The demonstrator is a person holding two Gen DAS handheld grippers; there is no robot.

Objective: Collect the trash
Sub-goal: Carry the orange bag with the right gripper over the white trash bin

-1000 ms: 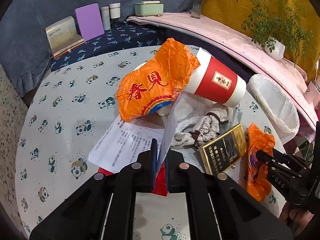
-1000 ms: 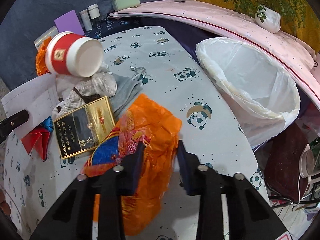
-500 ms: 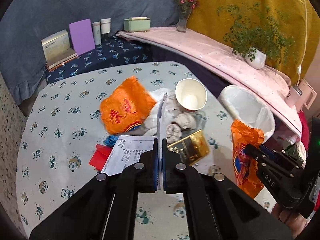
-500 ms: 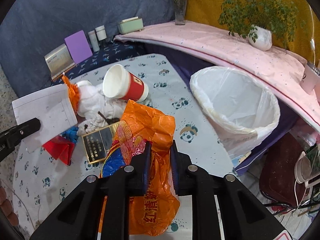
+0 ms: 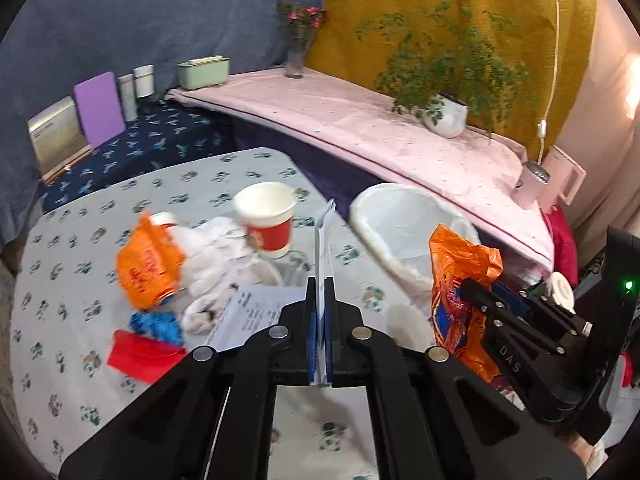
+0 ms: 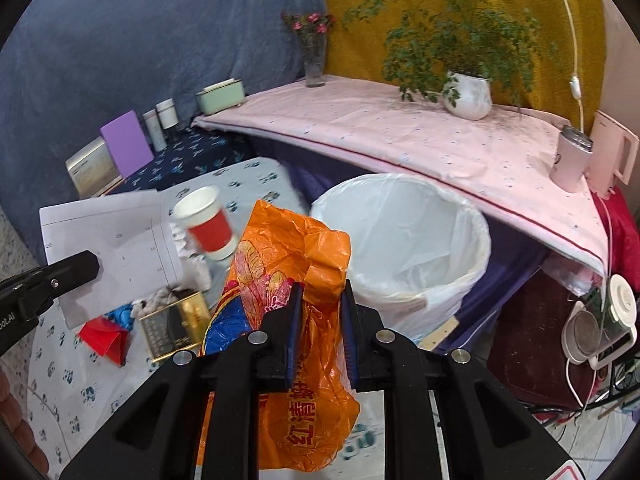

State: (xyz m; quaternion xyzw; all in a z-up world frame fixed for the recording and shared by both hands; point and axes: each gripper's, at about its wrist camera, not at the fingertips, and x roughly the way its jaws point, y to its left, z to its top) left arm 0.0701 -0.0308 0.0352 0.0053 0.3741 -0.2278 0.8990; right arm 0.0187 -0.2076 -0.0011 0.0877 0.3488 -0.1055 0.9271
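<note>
**Two pieces lifted, nothing in the bin yet**

My left hand-held gripper (image 5: pixel 319 320) is clenched on a sheet of paper (image 6: pixel 108 248), held edge-on above the bench (image 5: pixel 80 216). Below it, at about ten o'clock, the heap is untouched: a second orange bag (image 5: pixel 146 260), white rags (image 5: pixel 218 248), a red paper cup (image 5: pixel 267 220), a printed sheet (image 5: pixel 256 312), blue scraps (image 5: pixel 156 324) and a red wrapper (image 5: pixel 140 354); the right view also shows a gold box (image 6: pixel 174 326). My right hand-held gripper (image 6: pixel 320 312) is grasping an orange bag (image 6: pixel 296 280), hanging clear of the bench just beside the bin (image 6: pixel 472 232) at one o'clock. The liner looks empty from here. I judge the job barely begun: both loads need dropping in, then most of the heap remains.
</note>
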